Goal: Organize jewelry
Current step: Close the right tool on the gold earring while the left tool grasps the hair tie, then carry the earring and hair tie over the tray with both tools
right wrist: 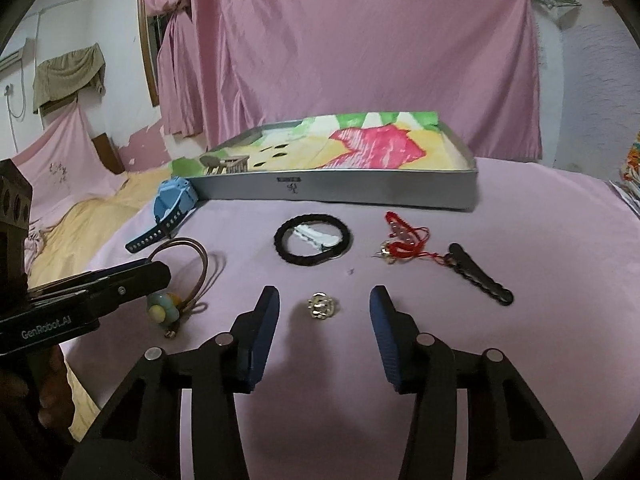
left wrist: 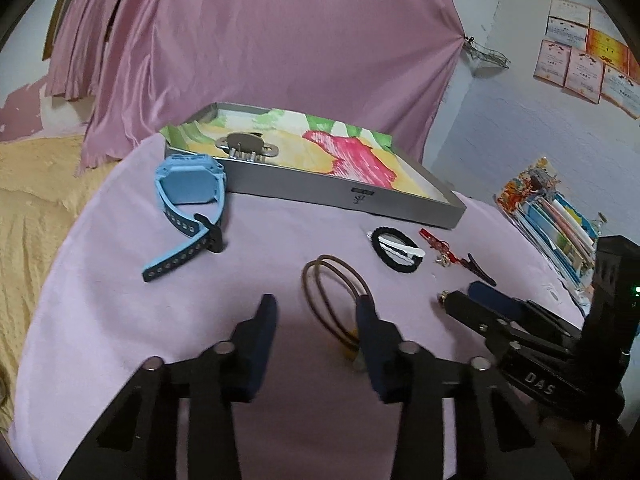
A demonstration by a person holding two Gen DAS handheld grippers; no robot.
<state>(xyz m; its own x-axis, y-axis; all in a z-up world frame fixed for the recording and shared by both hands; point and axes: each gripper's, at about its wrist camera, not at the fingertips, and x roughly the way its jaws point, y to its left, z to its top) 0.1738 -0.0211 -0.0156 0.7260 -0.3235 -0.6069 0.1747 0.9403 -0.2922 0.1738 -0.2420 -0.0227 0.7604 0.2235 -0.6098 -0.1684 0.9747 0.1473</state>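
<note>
Here my left tool (left wrist: 316, 312) hangs low over the pink-covered surface (left wrist: 120, 300) with its pads parted and nothing clamped; the brown hair tie (left wrist: 332, 284) lies just by the right-hand pad, which covers part of the loop, so I cannot tell whether they touch. Its yellow-green charm (right wrist: 162, 309) shows clearly only from the right wrist, half tucked under the left tool's body.

My right tool (right wrist: 324, 304) is likewise spread and empty, with a small silver ring (right wrist: 321, 306) lying on the cloth between the pads, apart from both.

Beyond sit a black hair band (right wrist: 312, 242) with a white clip (right wrist: 316, 236) inside it, a red cord charm (right wrist: 402, 238), a black hair clip (right wrist: 480, 274) and a blue watch (left wrist: 190, 196) beside the grey tray (left wrist: 320, 190). A metal piece (left wrist: 248, 146) already lies in the tray; I cannot make out what it is.
</note>
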